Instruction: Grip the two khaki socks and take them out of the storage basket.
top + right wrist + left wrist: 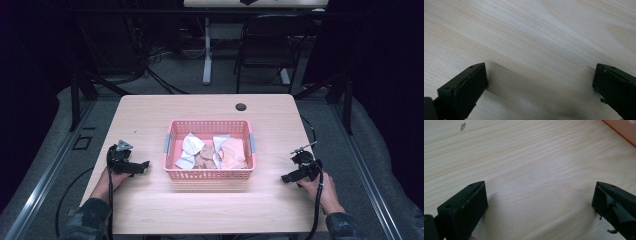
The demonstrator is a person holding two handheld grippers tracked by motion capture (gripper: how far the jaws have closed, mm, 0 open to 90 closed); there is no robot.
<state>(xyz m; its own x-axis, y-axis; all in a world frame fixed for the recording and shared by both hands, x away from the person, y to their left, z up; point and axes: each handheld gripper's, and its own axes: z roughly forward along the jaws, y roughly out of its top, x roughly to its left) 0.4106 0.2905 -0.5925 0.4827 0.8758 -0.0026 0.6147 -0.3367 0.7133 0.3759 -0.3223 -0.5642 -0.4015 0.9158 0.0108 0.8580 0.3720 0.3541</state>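
A pink plastic basket (210, 174) stands in the middle of the light wooden table (150, 200). Inside it lie crumpled cloths in white, brown and peach (214, 151). My left gripper (141, 166) rests on the table to the basket's left, pointing toward it, jaws wide apart over bare wood (540, 195). A corner of the basket (624, 130) shows at the top right of the left gripper view. To the basket's right my right gripper (286, 178) lies on the table, also pointing at the basket, open with only wood between its jaws (540, 80).
A round cable hole (241, 106) sits near the table's far edge. Beyond the table stand a black chair (270, 45) and a desk leg (207, 50) on a grey floor. Cables trail from both grippers off the near edge.
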